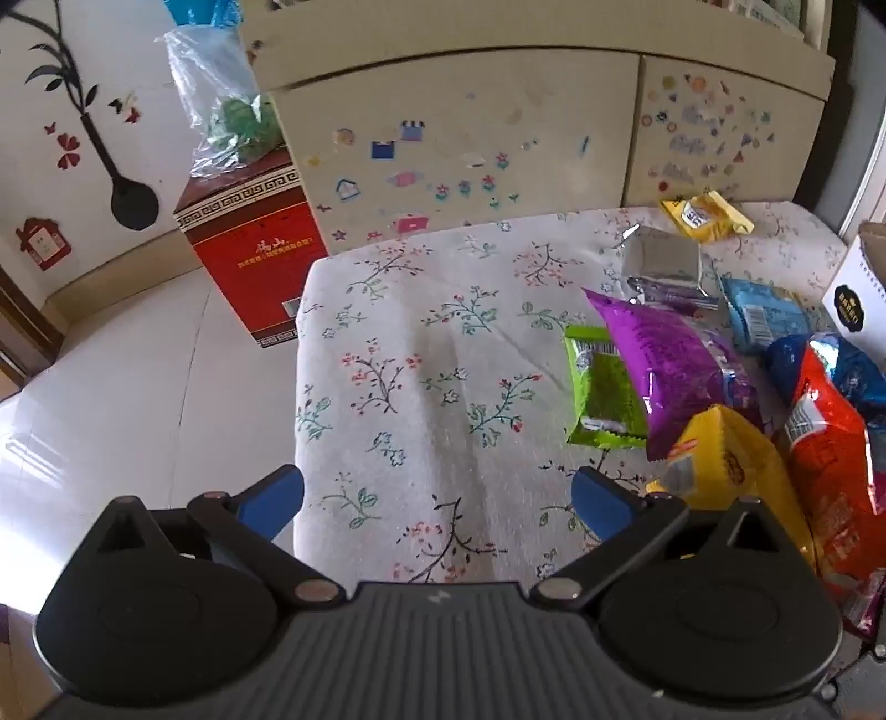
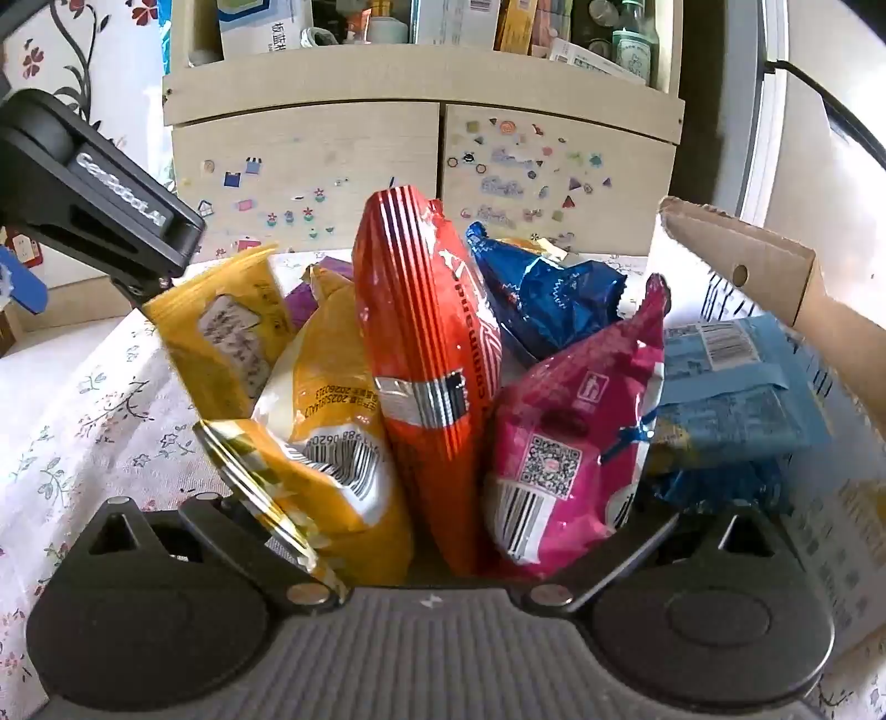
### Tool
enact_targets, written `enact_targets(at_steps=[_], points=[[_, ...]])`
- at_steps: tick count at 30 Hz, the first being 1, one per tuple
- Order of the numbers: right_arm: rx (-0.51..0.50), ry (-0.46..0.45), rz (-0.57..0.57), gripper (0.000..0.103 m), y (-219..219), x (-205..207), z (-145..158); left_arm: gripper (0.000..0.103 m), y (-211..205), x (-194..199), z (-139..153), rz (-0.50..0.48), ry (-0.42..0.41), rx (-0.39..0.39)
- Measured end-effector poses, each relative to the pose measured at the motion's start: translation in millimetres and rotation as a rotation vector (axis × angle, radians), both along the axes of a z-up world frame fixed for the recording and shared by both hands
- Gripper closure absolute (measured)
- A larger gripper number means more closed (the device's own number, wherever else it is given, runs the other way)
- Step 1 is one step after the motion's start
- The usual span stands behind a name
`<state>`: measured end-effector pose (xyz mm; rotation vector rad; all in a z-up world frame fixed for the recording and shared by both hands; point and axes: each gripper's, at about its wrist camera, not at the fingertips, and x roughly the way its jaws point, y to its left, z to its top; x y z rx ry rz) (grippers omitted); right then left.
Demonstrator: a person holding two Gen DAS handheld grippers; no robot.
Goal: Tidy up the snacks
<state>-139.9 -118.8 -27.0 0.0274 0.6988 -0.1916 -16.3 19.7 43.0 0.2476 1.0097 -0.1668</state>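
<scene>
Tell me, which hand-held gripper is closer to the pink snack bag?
Right. The right hand-held gripper has the pink snack bag just ahead of it. The left hand-held gripper is over bare tablecloth, beside the snack pile.

A lived-in home room: behind the floral-clothed tabletop [image 1: 421, 354] stands a cream cupboard [image 1: 454, 144] covered in children's stickers, with flower wall decals [image 1: 72, 111] to its left and crammed household shelves [image 2: 421, 22] above it
</scene>
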Motion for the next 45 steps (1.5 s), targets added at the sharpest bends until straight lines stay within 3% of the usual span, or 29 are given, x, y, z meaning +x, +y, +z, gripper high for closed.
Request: enact_targets(at_steps=[16, 32, 35, 45], points=[[0.000, -0.010, -0.002, 0.000, 0, 2, -1, 0.001, 13, -29, 14, 0.022, -0.071, -0.035], [-0.005, -0.003, -0.045, 0.000, 6, -9, 0, 0.001, 25, -59, 16, 0.047, -0.060, -0.116], [0.033, 0.060, -0.072, 0.000, 5, -12, 7, 0.001, 25, -62, 15, 0.048, -0.050, -0.127], [0.097, 0.378, 0.051, 0.000, 13, -29, 26, 0.001, 26, -76, 18, 0.031, -0.053, -0.154]])
